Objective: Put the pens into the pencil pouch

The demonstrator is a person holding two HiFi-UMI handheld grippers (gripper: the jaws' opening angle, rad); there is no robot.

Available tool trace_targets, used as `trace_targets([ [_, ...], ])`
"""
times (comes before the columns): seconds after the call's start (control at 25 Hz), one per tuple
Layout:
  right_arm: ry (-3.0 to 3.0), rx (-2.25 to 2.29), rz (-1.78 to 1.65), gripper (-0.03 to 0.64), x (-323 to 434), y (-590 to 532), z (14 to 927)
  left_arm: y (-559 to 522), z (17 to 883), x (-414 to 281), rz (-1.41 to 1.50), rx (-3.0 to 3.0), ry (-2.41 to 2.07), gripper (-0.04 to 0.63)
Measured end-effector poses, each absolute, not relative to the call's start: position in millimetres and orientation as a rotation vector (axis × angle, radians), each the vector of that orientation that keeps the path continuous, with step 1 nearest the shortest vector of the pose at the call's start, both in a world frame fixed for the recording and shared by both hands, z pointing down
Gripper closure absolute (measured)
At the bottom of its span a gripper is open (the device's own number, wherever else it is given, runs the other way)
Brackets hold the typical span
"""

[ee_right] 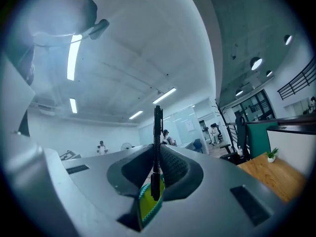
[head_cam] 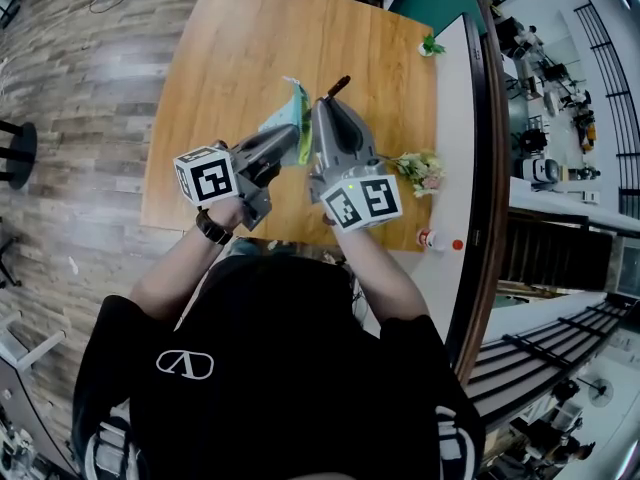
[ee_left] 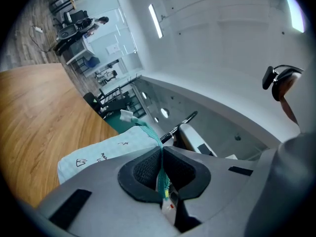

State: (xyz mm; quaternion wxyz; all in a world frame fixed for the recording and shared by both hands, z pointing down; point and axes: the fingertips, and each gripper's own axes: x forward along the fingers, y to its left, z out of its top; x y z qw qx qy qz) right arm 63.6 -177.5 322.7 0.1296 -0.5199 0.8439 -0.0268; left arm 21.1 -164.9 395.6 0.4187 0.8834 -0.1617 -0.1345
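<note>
Right claw clamped on upright black pen, left claw pinching pencil pouch edge

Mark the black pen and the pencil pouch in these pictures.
black pen point(ee_right: 157, 132), right gripper view, on the upper part of its shaft.
pencil pouch point(ee_left: 98, 154), left gripper view, on its pale printed side.

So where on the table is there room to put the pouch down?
The whole left and far part of the wooden table is bare wood, from its left edge up to the pencil pouch. It is crowded in the middle, where the left gripper and right gripper meet, and on the right by the flowers.
</note>
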Motion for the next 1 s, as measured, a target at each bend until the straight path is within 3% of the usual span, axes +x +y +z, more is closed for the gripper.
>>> trace_targets([
  [0.24, 2.557, -1.432, -0.236, 0.572, 50.8, -178.8, 347.9, -161.9, 379.9, 21.0, -0.367, 2.242, -0.386, 0.580],
  [0.36, 2.609, -1.373, -0.291, 0.497, 45.4, -174.5, 354.4, -162.2, 380.1, 18.8, -0.375, 2.248, -0.391, 0.580],
  [1.0, 2.547, -1.532, -0.152, 0.494, 79.7, -161.7, 337.7, -185.1, 413.2, -2.3, -0.306, 2.271, -0.508, 0.580],
])
